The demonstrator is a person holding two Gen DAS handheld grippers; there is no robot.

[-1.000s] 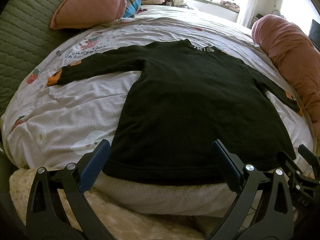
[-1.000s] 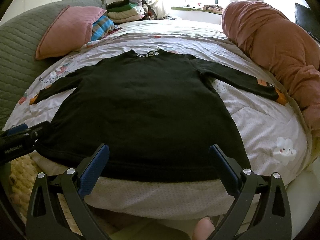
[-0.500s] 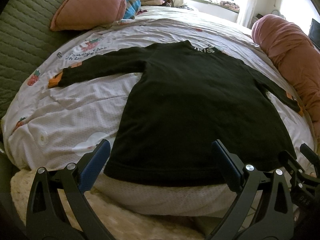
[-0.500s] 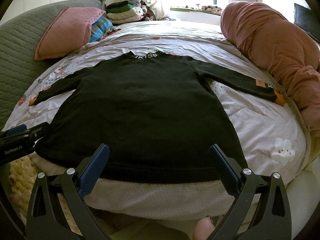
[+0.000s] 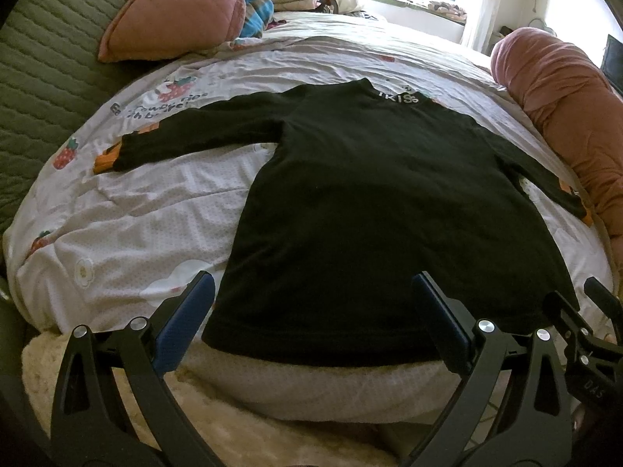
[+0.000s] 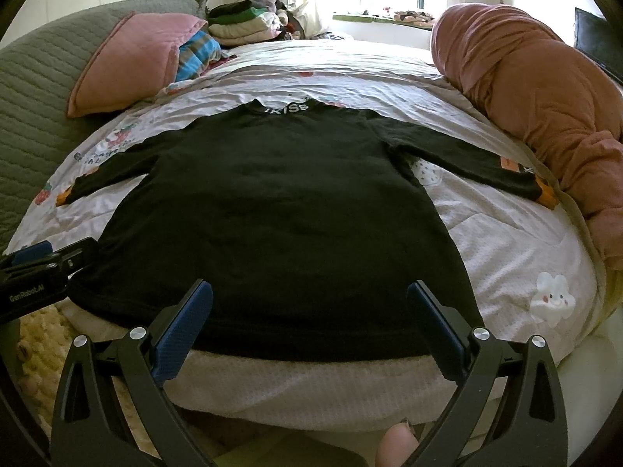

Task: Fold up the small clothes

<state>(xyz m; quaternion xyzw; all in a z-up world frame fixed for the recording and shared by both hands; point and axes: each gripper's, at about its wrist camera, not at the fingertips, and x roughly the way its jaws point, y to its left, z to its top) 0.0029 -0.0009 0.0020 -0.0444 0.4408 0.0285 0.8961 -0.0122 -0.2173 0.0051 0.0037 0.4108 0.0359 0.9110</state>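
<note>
Two Open Claws Wait at the Bottom of a Black Shirt

Two claws hang near the foot of the bed (image 6: 537,241), and both are wide open with nothing in them. The black shirt (image 6: 280,210) lies flat on the bed cover, with its neck far away and its bottom edge close. Its long way runs straight out from the claws toward the window. Both sleeves are spread out to the sides.

The left claw (image 5: 311,319) sits in front of the shirt's bottom left corner. Its left finger is just off the cloth, over the white cover. The right claw (image 6: 307,319) sits in front of the bottom edge too, more to the right side. Neither claw touches the shirt.

The left sleeve (image 5: 194,140) points out to the left, so the left claw is nearer to it. The right sleeve (image 6: 467,163) reaches toward the rolled pink blanket (image 6: 545,116), so the right claw is nearer to that one.

Folding has not begun, it seems. A good first move may be to bring a sleeve or a side over the middle. A pink pillow (image 5: 175,11) rests far off by the bed head.
</note>
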